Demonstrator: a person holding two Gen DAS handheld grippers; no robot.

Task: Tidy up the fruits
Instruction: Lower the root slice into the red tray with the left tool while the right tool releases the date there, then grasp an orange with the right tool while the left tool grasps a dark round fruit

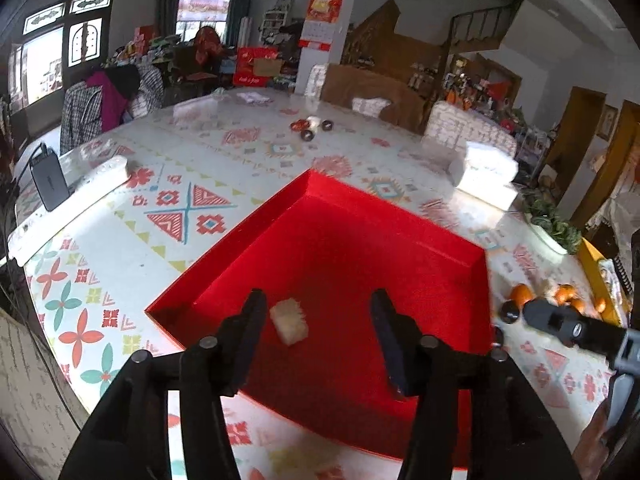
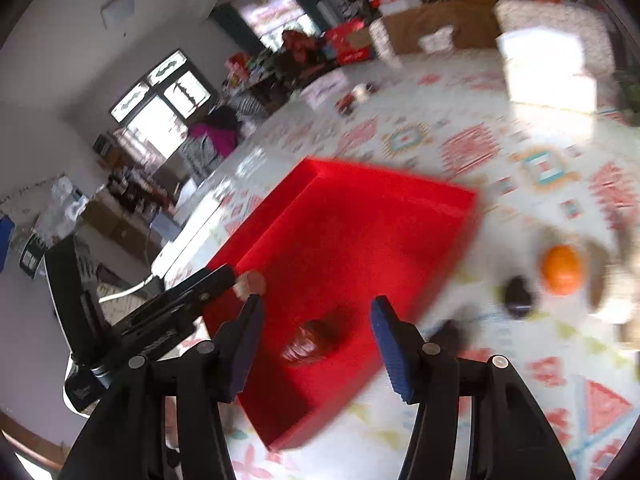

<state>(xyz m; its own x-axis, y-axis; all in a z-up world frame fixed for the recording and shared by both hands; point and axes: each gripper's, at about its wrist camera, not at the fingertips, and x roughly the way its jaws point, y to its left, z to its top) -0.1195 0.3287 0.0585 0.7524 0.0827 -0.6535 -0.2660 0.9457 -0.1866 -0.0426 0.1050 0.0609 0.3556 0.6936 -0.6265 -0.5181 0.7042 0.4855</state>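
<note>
The left gripper [image 1: 318, 322] stands partly open with nothing held, over a shallow, smooth red rectangular tray [image 1: 224, 248]. A pale, rough-textured blocky piece [image 1: 289, 322] lies on the tray floor between its fingers, nearer the left one, untouched. The right gripper [image 2: 316, 322] is likewise partly open and empty; a blurred brownish, glossy rounded object [image 2: 310, 342] lies in the tray between its fingers. A round orange fruit [image 2: 561, 269] sits on the patterned tablecloth [image 2: 460, 148], ahead and right, beside a dark oval object [image 2: 517, 295].

A patterned table [image 1: 208, 216] bears a red tray [image 1: 384, 216], oranges [image 1: 522, 294] and a toy car [image 1: 312, 126].
</note>
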